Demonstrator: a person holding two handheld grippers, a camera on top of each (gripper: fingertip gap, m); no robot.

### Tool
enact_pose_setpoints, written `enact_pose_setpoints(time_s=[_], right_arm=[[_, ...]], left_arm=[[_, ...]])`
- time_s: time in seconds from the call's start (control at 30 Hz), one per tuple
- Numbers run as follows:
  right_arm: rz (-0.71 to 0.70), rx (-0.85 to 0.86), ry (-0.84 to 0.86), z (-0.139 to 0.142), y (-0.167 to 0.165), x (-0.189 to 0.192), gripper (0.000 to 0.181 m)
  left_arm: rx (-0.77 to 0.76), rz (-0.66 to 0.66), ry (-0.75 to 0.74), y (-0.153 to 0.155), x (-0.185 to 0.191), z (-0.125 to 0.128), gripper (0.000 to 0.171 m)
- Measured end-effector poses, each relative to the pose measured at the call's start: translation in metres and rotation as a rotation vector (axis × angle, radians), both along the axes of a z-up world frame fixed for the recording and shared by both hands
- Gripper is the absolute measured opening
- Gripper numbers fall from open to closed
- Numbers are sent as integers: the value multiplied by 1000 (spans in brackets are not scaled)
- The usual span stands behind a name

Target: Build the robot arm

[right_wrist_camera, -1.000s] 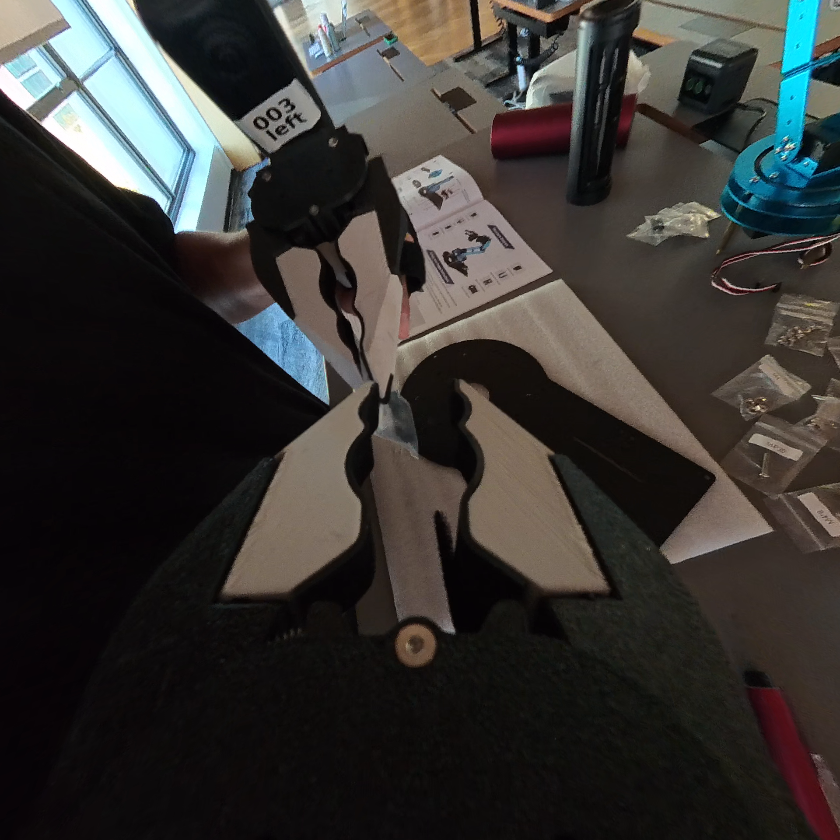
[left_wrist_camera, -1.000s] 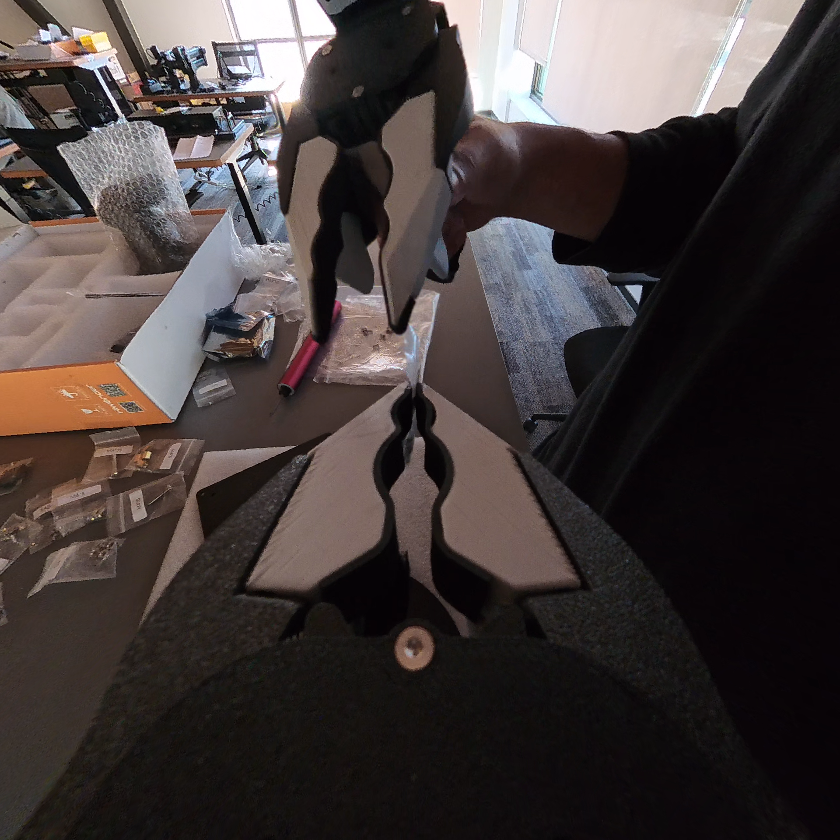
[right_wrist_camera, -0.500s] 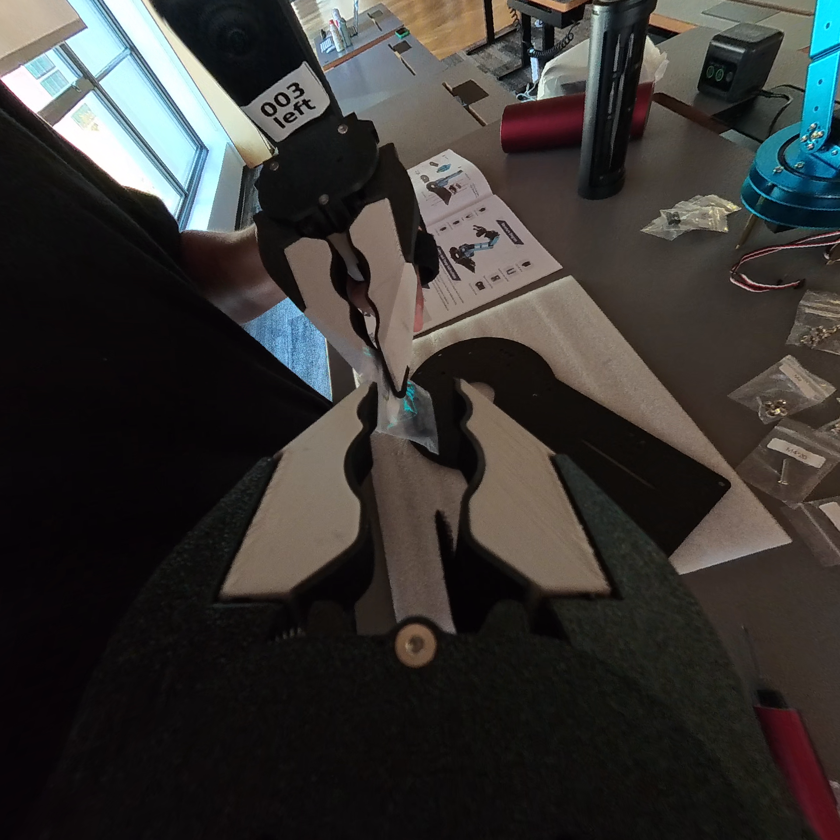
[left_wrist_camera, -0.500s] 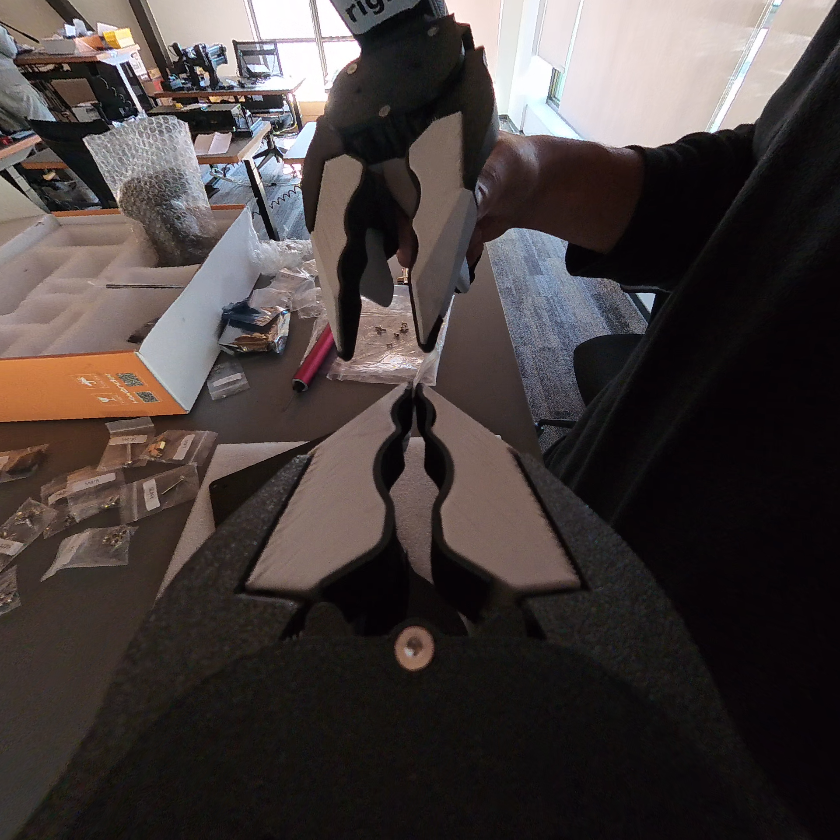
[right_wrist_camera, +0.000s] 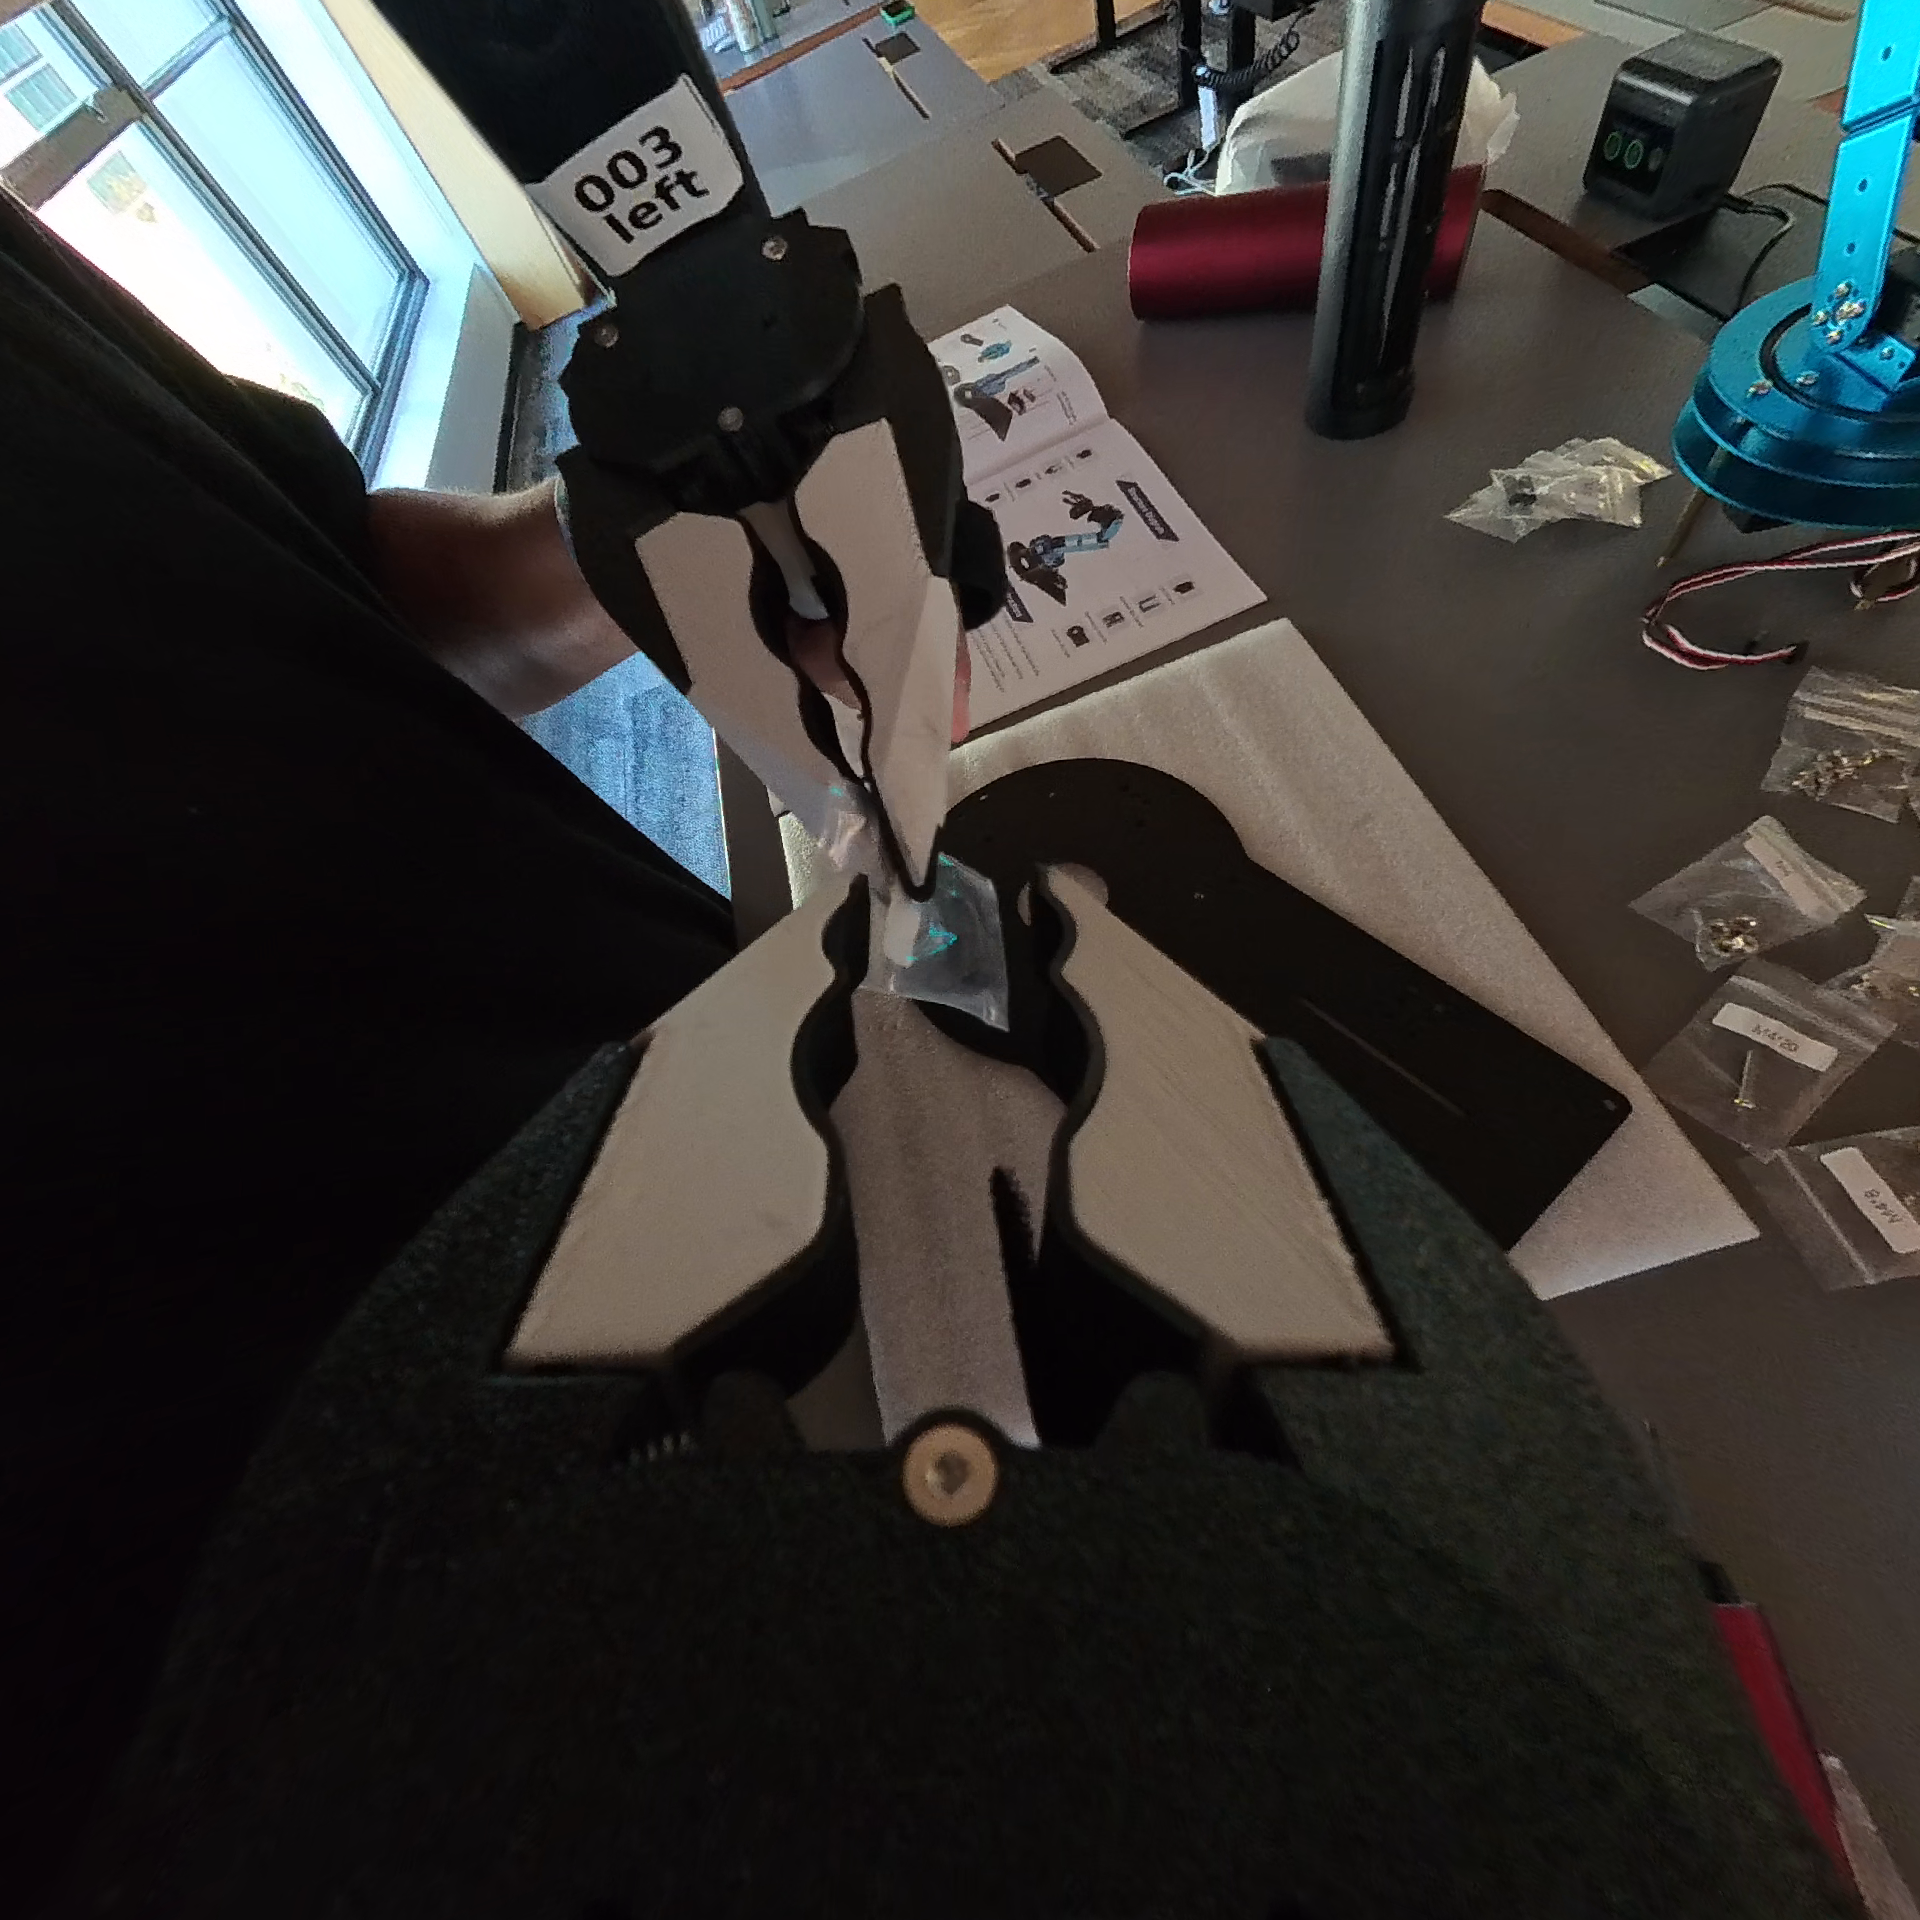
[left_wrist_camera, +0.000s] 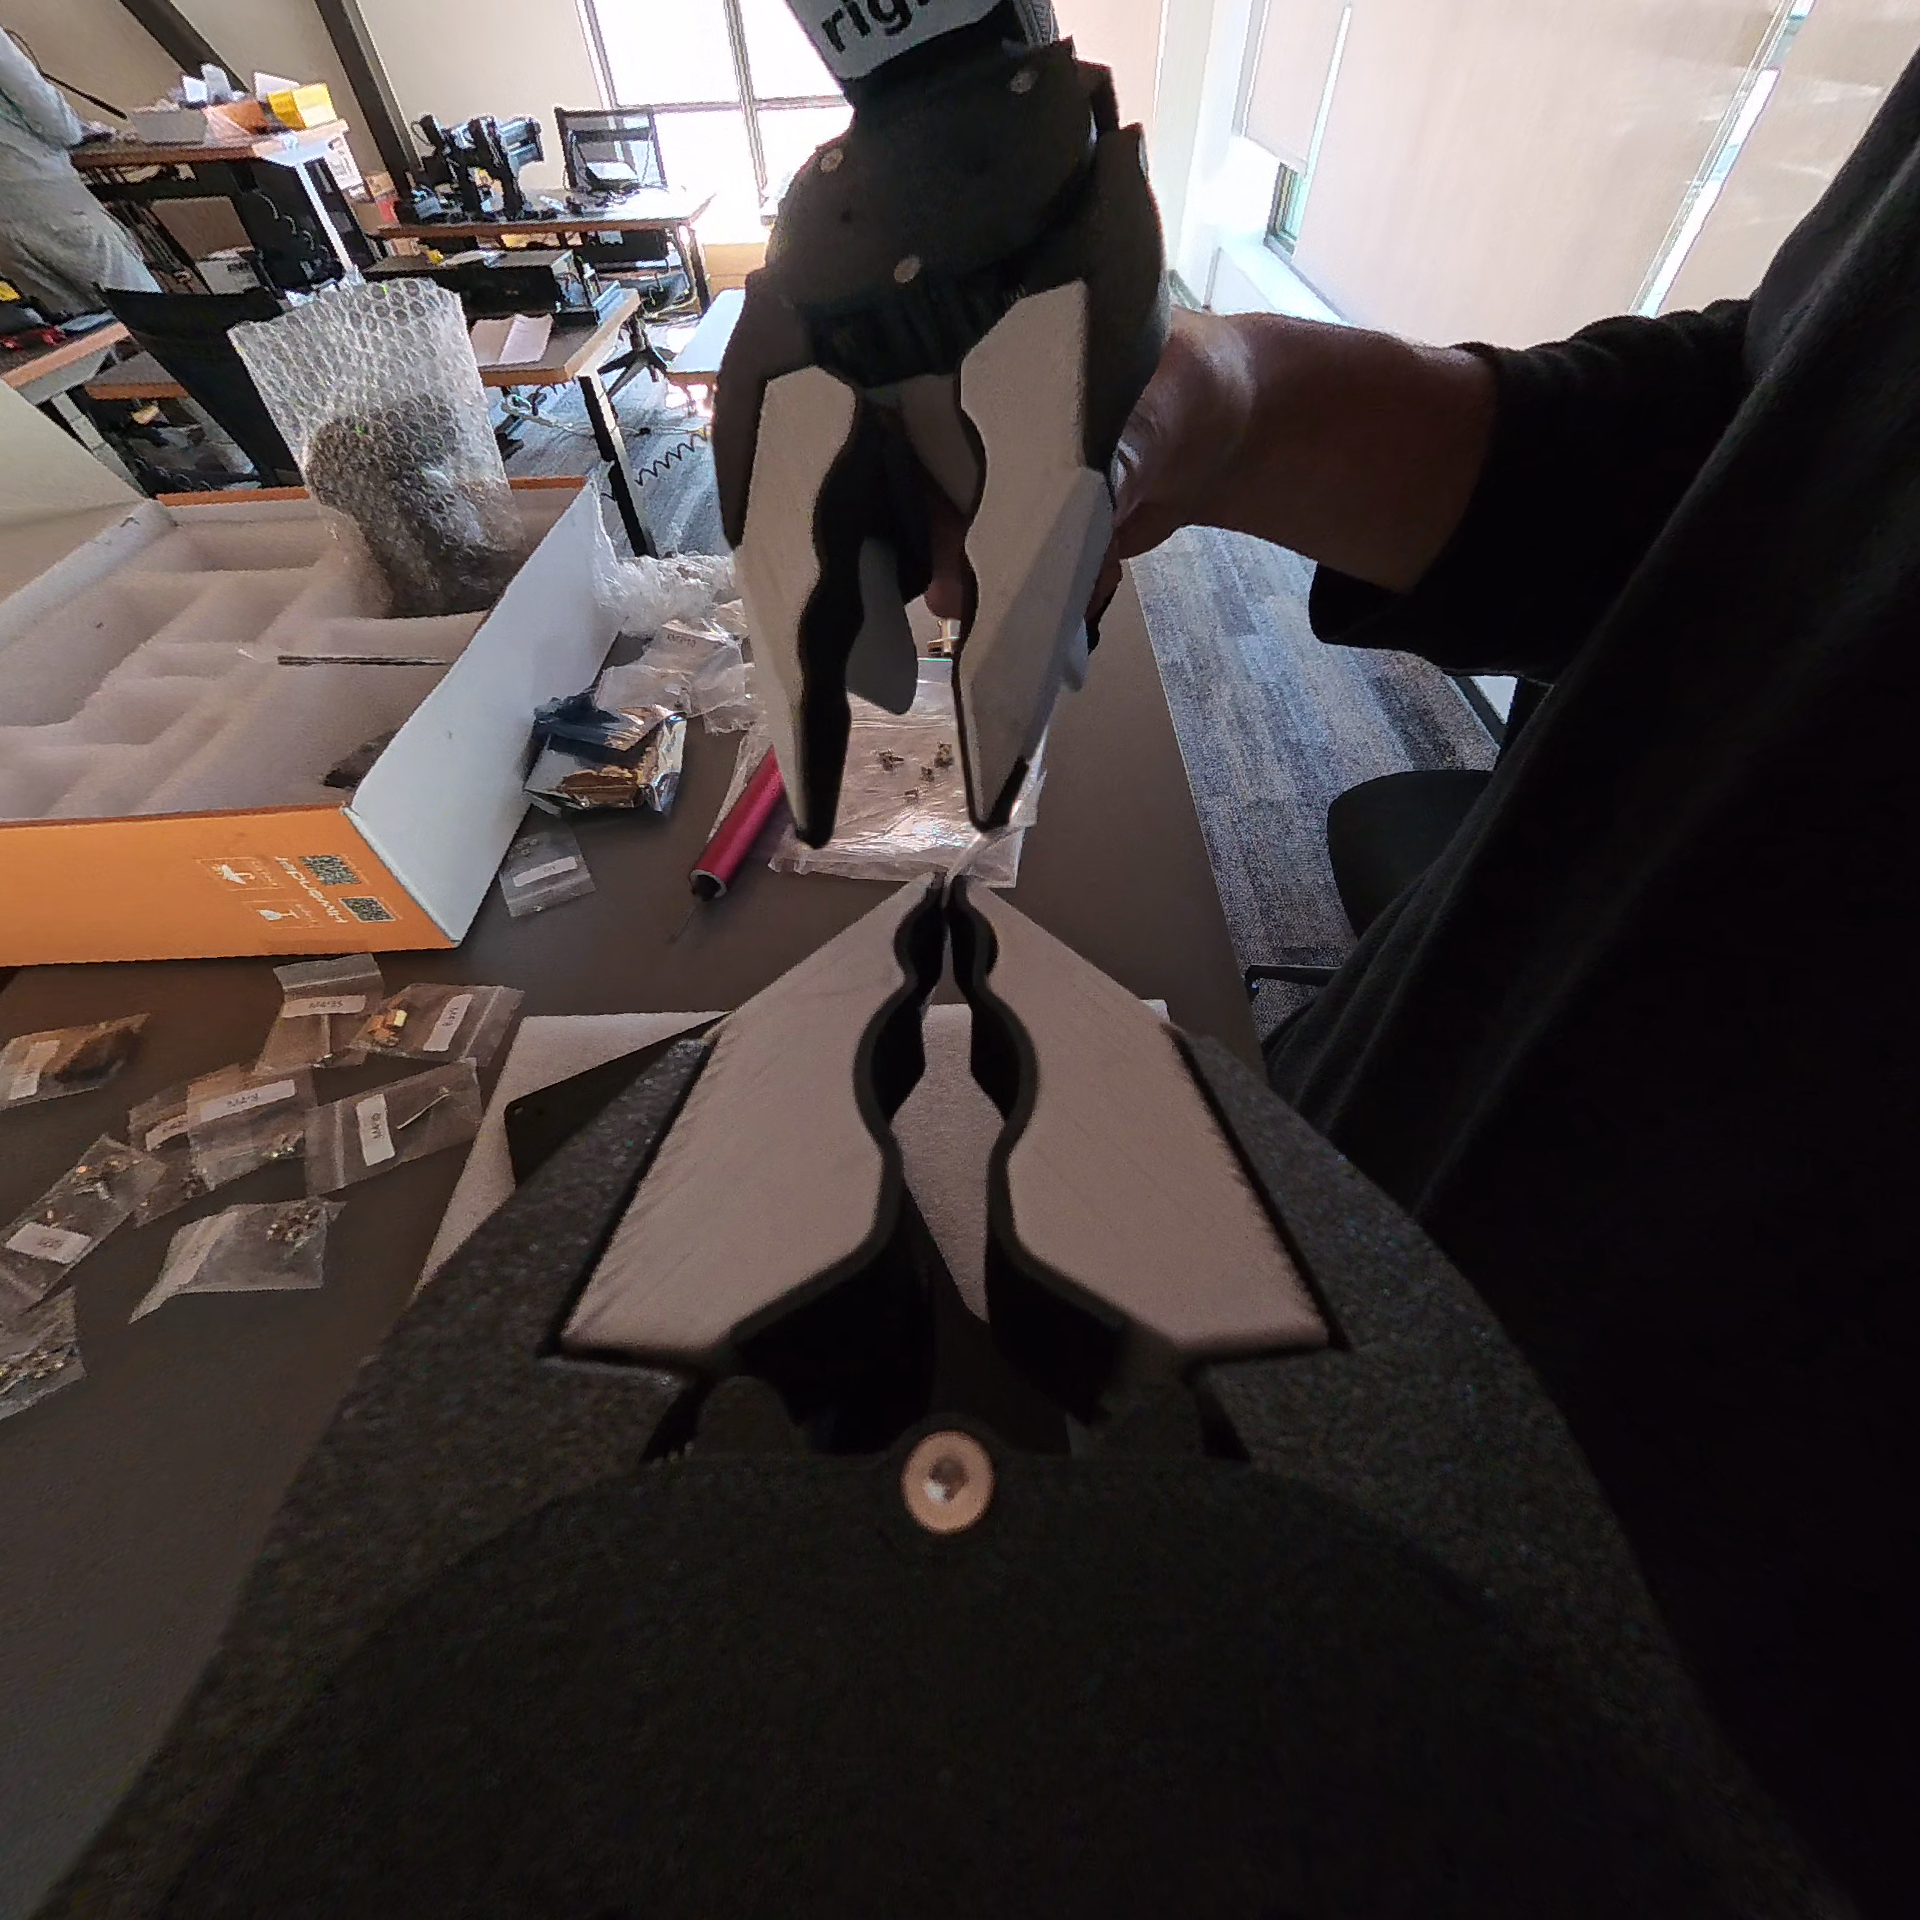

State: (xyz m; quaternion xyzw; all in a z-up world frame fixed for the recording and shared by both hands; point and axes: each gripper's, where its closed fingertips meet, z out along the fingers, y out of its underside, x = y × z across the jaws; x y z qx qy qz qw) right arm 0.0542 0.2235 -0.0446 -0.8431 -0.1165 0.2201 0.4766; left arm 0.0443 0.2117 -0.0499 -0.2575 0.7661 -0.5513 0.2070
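Item: small clear plastic bag (right_wrist_camera: 940, 951), a teal glint inside, contents too small to tell. You are holding it above the near rounded end of the flat black metal plate (right_wrist_camera: 1299, 997), which is lying on a white foam sheet (right_wrist_camera: 1340, 748). The left gripper (right_wrist_camera: 906, 883) is pinching the bag's upper edge, its jaws closed tight on the film. The right gripper (right_wrist_camera: 945, 891) is standing wide, gripping nothing, and the bag is hanging in its gap. Change over the last second: more of the bag is showing, and it is now hanging clear of the right gripper's left finger, so the left gripper alone seems to be carrying it. Orientation: the long axis is running from the pinched top down towards the plate, free lower corner tilting over the plate's middle.
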Motion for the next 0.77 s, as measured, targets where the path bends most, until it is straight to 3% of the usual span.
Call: enact_pose_setpoints(time_s=[0.27,0.5,0.77], right_arm=[[-6,-15,-6,-3,1,0,32],[-47,28,-20,18,-7,16,32],[-28,50,-6,24,-1,8,32]], left_arm=[[20,9,-13,0,1,-1,0],[-5,17,-38,3,-3,8,0],[6,12,-41,2,-3,8,0]])
